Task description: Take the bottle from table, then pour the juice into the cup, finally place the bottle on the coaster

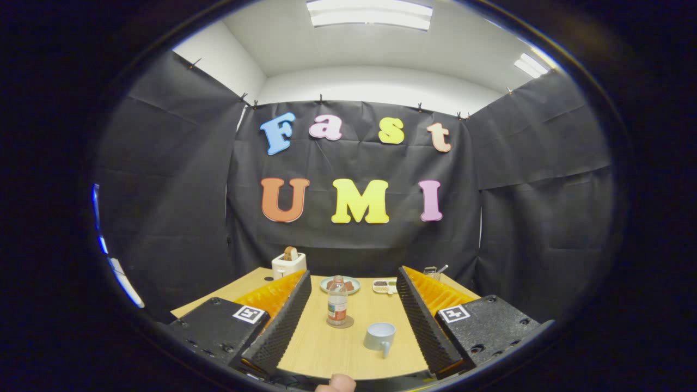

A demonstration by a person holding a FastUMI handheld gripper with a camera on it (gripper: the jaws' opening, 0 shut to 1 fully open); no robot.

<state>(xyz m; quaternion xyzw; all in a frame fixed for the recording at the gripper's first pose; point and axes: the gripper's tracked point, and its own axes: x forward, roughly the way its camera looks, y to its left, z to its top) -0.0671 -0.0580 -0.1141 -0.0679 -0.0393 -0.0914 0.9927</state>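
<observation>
A small clear bottle [337, 302] with a red cap and a red-and-white label stands upright on a round brown coaster [340, 322] in the middle of the wooden table [326, 348]. A pale blue cup [379, 335] with its handle turned towards me sits just right of the coaster and nearer to me. My gripper [354, 280] is open; its two ribbed black fingers [283, 321] spread wide to either side, with the bottle and the cup beyond and between them. Nothing is held.
At the table's far side stand a white toaster [288, 263] with bread in it, a light green plate [340, 284] with food, a white divided tray [385, 286] and a glass [431, 272] with a utensil. A fingertip [336, 383] shows at the near edge.
</observation>
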